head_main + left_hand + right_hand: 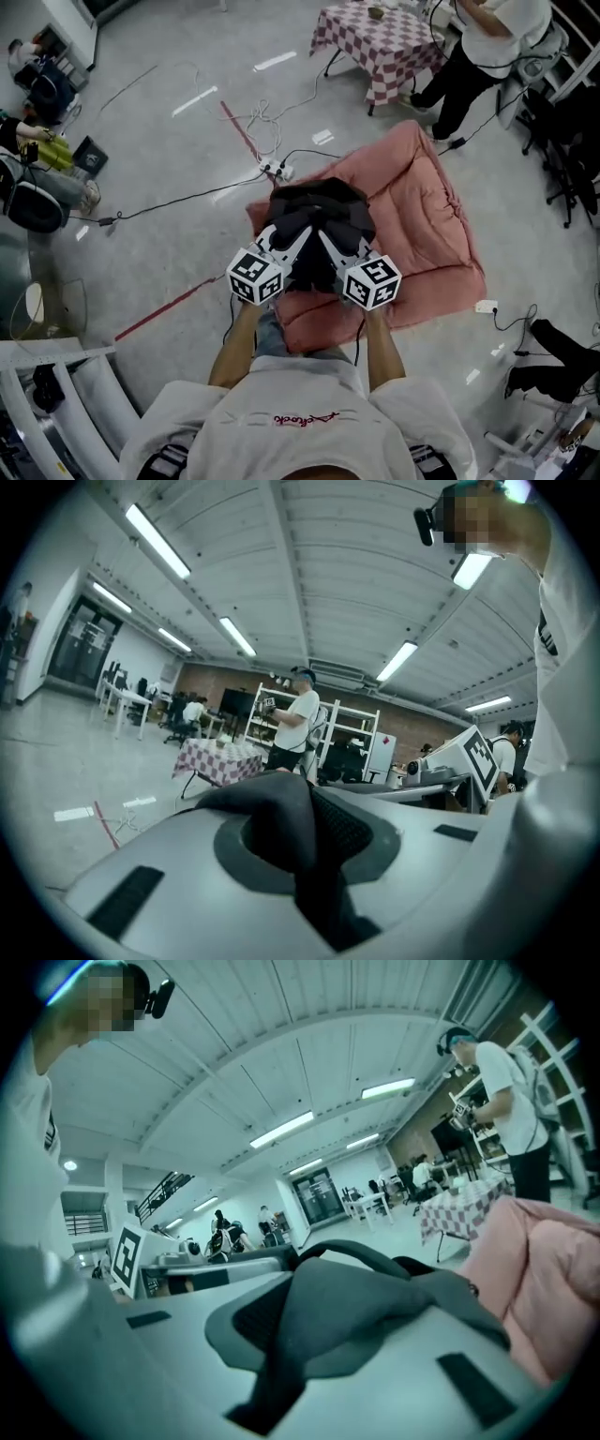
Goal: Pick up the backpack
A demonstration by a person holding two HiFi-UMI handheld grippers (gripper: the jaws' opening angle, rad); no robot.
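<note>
In the head view the black backpack [319, 204] hangs in front of me above a pink quilt [427, 216]. My left gripper [296, 238] and right gripper [330, 238] reach into its near side close together, each shut on a strap. The left gripper view has a dark padded strap [281, 808] pinched between the jaws of the left gripper [302, 841]. A grey-black strap [361, 1302] is clamped in the right gripper [305, 1340] in the right gripper view, with the pink quilt [553, 1279] beyond. The backpack's lower part is hidden behind the grippers.
A checkered-cloth table [380, 42] stands at the back, with a person [487, 42] beside it. A power strip [277, 171] and cables lie on the floor just beyond the quilt. Red tape [159, 314] crosses the floor at left. Office chairs [567, 141] stand at right.
</note>
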